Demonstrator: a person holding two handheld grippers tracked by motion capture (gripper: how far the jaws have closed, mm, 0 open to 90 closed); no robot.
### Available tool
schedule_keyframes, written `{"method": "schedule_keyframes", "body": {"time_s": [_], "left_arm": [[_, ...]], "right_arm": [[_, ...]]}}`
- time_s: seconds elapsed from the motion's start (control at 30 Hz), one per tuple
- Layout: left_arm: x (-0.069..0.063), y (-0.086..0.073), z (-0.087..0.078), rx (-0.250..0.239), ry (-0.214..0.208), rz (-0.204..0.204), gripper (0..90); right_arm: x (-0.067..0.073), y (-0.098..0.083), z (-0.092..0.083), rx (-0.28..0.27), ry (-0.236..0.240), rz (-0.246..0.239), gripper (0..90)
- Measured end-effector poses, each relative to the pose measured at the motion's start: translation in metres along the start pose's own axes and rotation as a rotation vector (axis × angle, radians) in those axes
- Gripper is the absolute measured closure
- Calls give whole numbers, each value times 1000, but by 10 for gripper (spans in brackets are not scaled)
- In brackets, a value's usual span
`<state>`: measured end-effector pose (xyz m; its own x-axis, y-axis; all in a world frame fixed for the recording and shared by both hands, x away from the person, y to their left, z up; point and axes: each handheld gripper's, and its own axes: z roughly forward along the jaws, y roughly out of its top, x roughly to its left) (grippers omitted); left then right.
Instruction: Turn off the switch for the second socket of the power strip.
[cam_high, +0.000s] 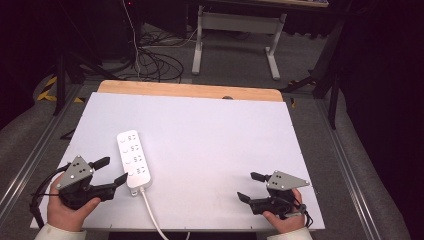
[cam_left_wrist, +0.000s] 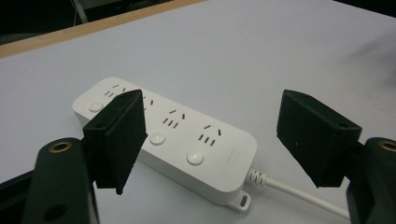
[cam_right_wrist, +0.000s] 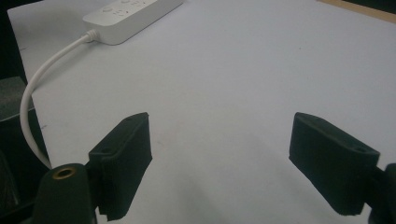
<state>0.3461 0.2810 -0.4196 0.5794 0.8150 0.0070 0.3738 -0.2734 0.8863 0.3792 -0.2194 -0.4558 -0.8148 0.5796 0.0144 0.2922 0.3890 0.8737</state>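
On the white table (cam_high: 210, 145) we find a white power strip (cam_high: 133, 159) lying flat at the left-hand side, its long axis running from far to near, sockets and round buttons facing up. We note its white cable (cam_high: 151, 215) leaving the near end and running toward the table's near edge. We see the left gripper (cam_high: 111, 172) held in the person's left hand (cam_high: 67, 210) just beside the strip's near end, jaws spread wide with nothing between them; one fingertip sits close to the strip's near left corner, but we cannot tell from the high view whether it touches. From the left gripper view we look along both black jaws at the power strip (cam_left_wrist: 168, 135), which lies ahead of and between them, with the cable (cam_left_wrist: 299, 193) exiting at the lower right. We see the right gripper (cam_high: 251, 187) held in the right hand (cam_high: 285, 220) near the table's near right corner, well apart from the strip, its jaws likewise spread wide and gripping nothing. From the right gripper view we see bare table surface (cam_right_wrist: 243, 84) between the jaws, with the strip's cable end (cam_right_wrist: 133, 16) at the upper left and the cable (cam_right_wrist: 35, 102) curving down the left side. Beyond the table's far wooden edge (cam_high: 190, 90) we see grey floor, dark cables and a white desk frame (cam_high: 235, 35).
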Motion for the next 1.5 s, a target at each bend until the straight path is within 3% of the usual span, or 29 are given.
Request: {"method": "schedule_keyframes", "body": {"time_s": [0.93,1.27,1.37,1.5], "left_arm": [[6,25,33,9,-5,9,249],[11,27,43,23,2,9,253],[11,27,42,20,12,8,292],[14,27,40,16,-9,3,501]], "right_arm": [[1,0,0,-2,16,-4,209],[0,0,0,-4,18,-4,209],[0,0,0,-7,21,-2,207],[0,0,0,-8,22,-2,207]]}}
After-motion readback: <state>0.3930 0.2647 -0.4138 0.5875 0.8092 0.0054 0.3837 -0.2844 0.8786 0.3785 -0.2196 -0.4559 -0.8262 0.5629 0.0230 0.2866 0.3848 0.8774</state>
